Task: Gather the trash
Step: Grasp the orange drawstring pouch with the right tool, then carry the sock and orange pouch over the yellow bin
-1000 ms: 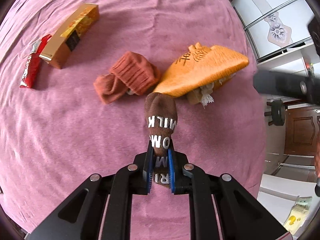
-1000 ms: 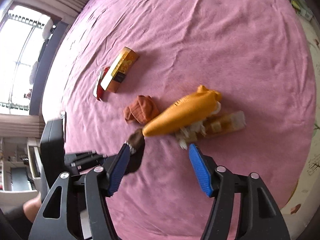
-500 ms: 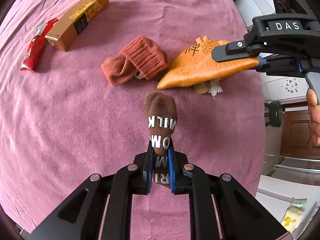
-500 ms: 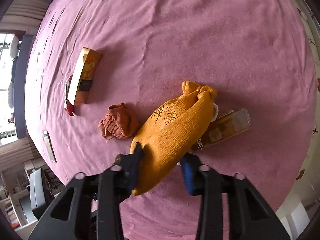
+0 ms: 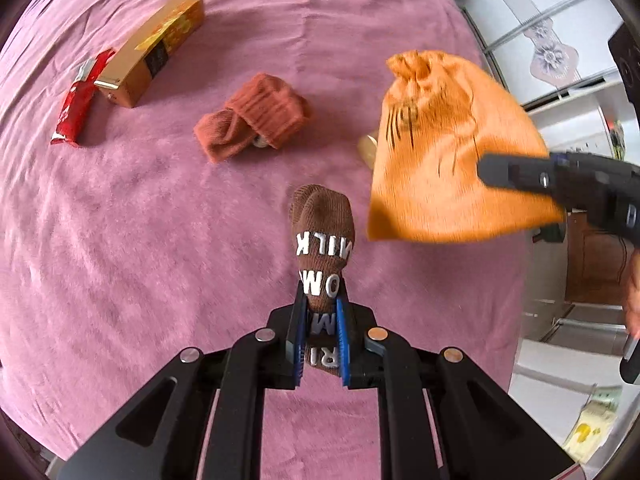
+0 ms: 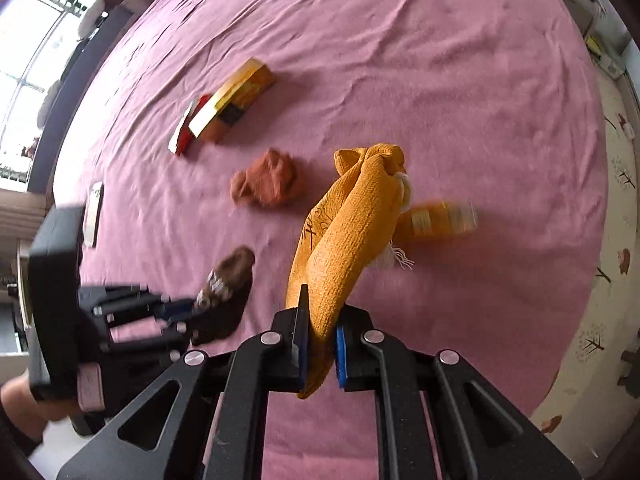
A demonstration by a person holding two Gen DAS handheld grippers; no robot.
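On the pink bed (image 6: 440, 60), the right hand-held gripper (image 6: 320, 344) pinches the orange drawstring bag (image 6: 348, 232) while, left of the bag, the left hand-held gripper (image 5: 319, 340) pinches a brown sock (image 5: 322, 232).

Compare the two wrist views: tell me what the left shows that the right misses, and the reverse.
Left wrist only: the white lettering on the brown sock, readable, and a cabinet door off the bed.

Right wrist only: a window, a phone-like slab on the bed, and an amber bottle behind the orange bag.

Both: the pink bedspread, gold box, red wrapper, rust sock, left gripper shut on the brown sock, right gripper shut on the bag.
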